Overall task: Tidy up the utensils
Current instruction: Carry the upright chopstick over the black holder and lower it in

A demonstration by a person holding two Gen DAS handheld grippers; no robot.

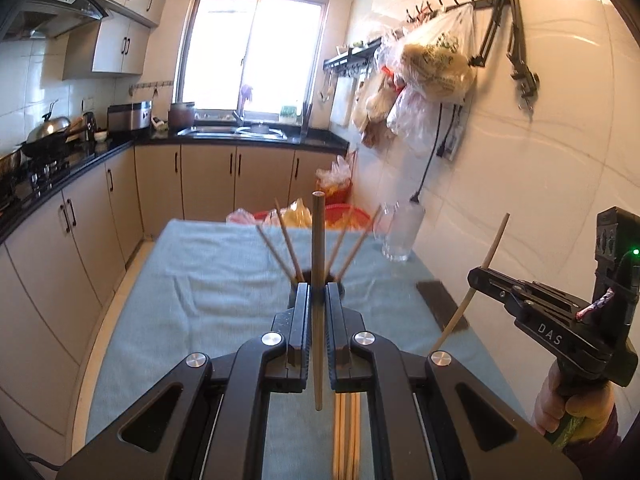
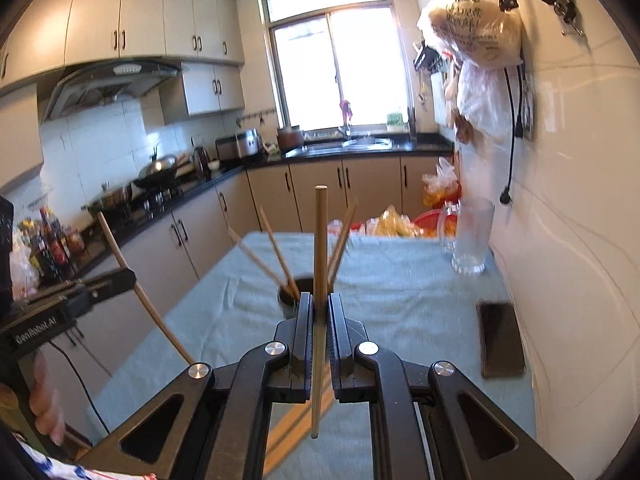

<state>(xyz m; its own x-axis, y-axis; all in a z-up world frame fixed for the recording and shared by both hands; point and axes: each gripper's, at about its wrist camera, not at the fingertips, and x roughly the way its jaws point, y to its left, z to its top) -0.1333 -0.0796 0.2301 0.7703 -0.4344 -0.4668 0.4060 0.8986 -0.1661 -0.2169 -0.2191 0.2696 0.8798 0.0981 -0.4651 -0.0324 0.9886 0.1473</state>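
Left gripper (image 1: 318,296) pinches one upright chopstick (image 1: 318,280), frame centre. Right gripper (image 2: 320,304) pinches another chopstick (image 2: 319,280), also centre. Dark holder (image 2: 298,280) with more chopsticks sits just behind on the blue cloth (image 2: 400,300); loose chopsticks (image 1: 347,432) lie lower centre.

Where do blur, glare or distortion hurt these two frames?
Left wrist view: window blown out, chopsticks in the dark holder and the glass mug motion-smeared, cabinets bowed by the fisheye. Right wrist view: the same window overexposed, glare on the tiled wall, loose chopsticks on the cloth under the gripper blurred.
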